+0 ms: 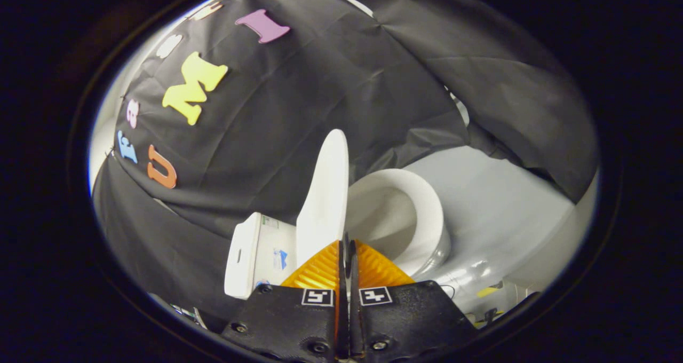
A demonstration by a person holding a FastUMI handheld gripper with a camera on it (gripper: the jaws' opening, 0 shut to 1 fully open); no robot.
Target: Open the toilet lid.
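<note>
With my gripper (347,244) pressed closed just behind the raised lid (324,192), that upright panel blocks the way ahead, the tank (255,253) crowds one side, and only the open bowl (405,213) side offers passage.

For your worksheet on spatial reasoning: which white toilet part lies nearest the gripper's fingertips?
The raised toilet lid, just ahead of the shut gripper; bowl and tank sit aside.

The tongs (347,245) are pressed together with nothing between them, their tips just before the lower edge of the raised toilet lid (325,192). The lid stands upright between the white tank (256,253) and the open bowl (405,219), on a grey floor (507,208).
</note>
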